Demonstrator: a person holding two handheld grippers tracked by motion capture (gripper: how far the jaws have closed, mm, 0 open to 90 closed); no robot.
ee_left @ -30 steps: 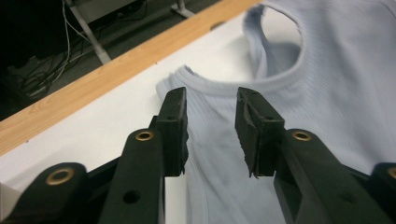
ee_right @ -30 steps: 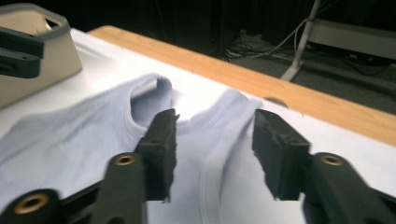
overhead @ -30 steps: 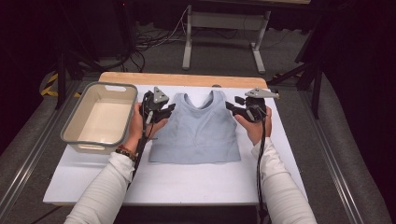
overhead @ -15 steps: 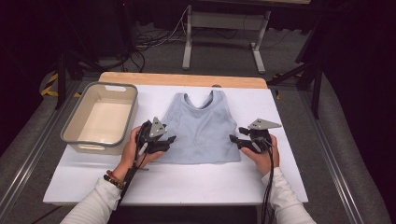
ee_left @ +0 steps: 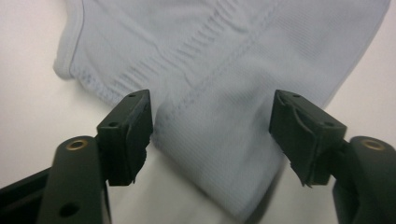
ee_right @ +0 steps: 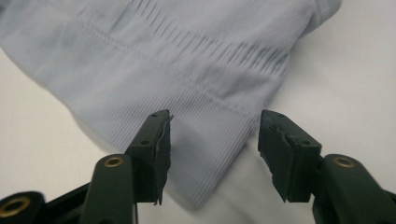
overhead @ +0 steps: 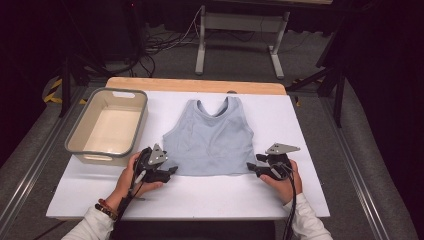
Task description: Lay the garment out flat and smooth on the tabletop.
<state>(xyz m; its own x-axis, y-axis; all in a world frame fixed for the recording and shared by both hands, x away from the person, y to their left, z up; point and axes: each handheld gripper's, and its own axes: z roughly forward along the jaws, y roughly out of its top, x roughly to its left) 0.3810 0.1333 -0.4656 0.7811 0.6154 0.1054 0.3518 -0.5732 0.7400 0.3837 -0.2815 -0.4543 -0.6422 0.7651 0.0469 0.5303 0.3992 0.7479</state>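
Grippers close in on the two bottom corners of a pale blue tank top laid flat on a white table, straps pointing away from the person, beside a beige plastic bin standing at the left. The risk from here looks plain: each hem corner lies tight against the tabletop, so jaws that shut too high may slide over the knit and come away with nothing, or nip only the upper layer and leave the back of the garment behind. A pull by one hand ahead of the other would likely skew the cloth and drag it out of square.

The left gripper stands moderately wide, its jaws having just been opening; the left hem corner lies between them, and neither pad presses on it. In the high view the same left gripper sits at the garment's lower left edge. The right gripper is about half open, straddling the right hem corner without clamping it, and rests at the lower right edge in the high view. Nothing is held by either.
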